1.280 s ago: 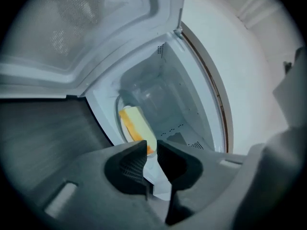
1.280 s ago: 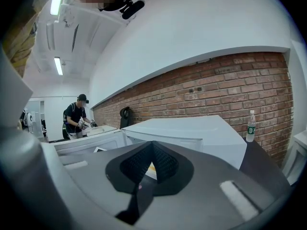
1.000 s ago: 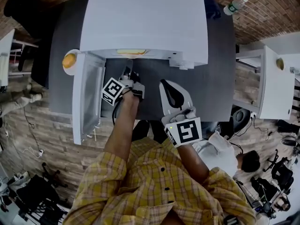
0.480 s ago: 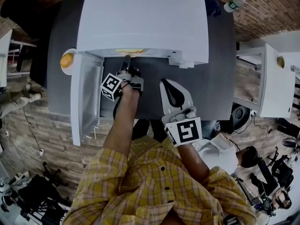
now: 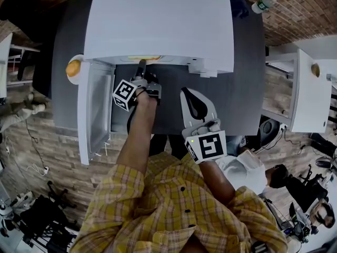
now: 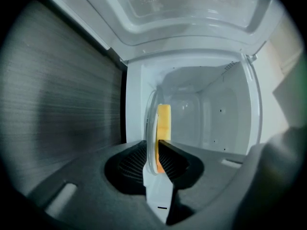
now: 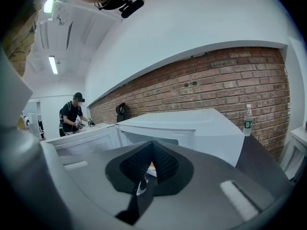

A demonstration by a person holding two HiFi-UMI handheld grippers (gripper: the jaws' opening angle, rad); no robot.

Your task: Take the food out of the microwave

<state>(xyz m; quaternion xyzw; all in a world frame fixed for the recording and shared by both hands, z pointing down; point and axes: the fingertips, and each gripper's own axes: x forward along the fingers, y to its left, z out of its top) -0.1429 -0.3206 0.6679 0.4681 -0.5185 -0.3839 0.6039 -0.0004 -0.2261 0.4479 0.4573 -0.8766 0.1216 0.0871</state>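
Right gripper (image 5: 196, 105), jaws together and empty, hangs over the dark table (image 5: 239, 88). Ahead of it, the left gripper (image 6: 156, 150) has edged into the open microwave (image 5: 158, 25) and has just been closing its jaws on the glass plate (image 6: 152, 121), apparently pinching its near rim. Yellow-orange food (image 6: 164, 121) lies on that plate inside the cavity, so withdrawal can likely begin.
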